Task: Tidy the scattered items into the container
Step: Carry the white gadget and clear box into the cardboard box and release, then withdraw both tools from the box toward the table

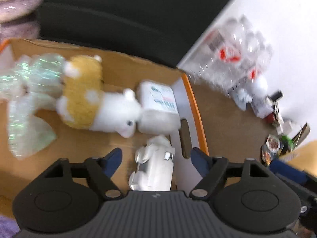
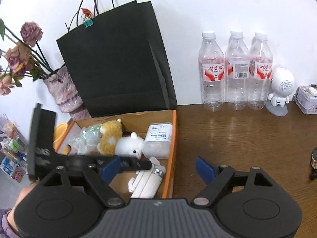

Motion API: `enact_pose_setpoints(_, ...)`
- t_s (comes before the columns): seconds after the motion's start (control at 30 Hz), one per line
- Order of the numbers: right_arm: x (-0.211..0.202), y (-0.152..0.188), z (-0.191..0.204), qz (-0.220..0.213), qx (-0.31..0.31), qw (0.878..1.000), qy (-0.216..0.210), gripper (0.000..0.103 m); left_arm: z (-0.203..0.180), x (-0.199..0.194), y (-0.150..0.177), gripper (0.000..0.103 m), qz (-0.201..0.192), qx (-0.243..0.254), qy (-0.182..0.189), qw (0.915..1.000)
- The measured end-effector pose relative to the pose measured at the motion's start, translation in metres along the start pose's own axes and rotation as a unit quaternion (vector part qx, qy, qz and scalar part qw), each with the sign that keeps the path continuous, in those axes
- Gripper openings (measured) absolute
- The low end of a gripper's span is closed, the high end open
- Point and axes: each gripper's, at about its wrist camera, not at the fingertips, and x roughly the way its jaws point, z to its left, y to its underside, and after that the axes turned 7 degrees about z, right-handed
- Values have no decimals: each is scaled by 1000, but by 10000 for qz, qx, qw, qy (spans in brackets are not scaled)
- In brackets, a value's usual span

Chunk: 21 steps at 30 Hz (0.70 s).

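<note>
Risk no. 1: left gripper (image 1: 156,158) hangs low over the cardboard box (image 1: 126,63), jaws spread wide w/ nothing pinched, and the white folding gadget (image 1: 153,170) lies right between its fingers, lower centre of the left wrist view. Any drop or sideways swing from here could knock the gadget, or catch the orange-edged box wall (image 1: 195,107) just to the right and shove the whole box. That view is motion-blurred, so exact clearance is hard to judge.

Risk no. 2: right gripper (image 2: 158,167) is also spread and empty, and sits astride the box wall (image 2: 174,138), one finger over the box, the other over the brown table (image 2: 247,138). Both tools crowd the same corner, so a clash looks likely if either moves carelessly.

Box contents, centre-left of the right wrist view: plush alpaca (image 2: 122,140), clear crinkly wrap (image 2: 87,136), white lidded tub (image 2: 158,140) touching the alpaca's head, plus the gadget.

Pose: left tool tilted, pointing down into the box; right tool roughly level, facing the wall, black paper bag (image 2: 115,59) and water bottles (image 2: 235,69). Small clutter at the right edge of the left view may still need tidying; too blurred to name.
</note>
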Motion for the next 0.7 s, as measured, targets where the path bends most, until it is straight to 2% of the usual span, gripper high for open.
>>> enact_pose_setpoints(0.1,3,2,4,115,-12,9998,-179,84,11,-36,3,85,-385,98,-232,9989)
enact_pose_setpoints(0.23,21,6,16,416,-62,9987,-287,82,23,-66,12,88,-540,488,-1010,9922)
enact_pose_setpoints(0.27,27,6,19,510,-50,9982,-299,81,26,-72,17,91,-584,561,-1147,9901)
enact_pose_setpoints(0.3,32,7,22,597,-46,9978,-279,81,30,-77,22,99,-627,634,-1283,9877)
enact_pose_setpoints(0.33,37,10,26,659,-53,9975,-259,81,36,-85,26,103,-695,657,-1347,9863)
enact_pose_setpoints(0.47,43,26,40,785,-54,9966,-241,79,49,-108,47,103,-790,621,-1429,9846)
enact_pose_setpoints(0.7,12,59,80,558,-443,9975,2,78,34,-147,93,103,-1056,1124,-1539,9760)
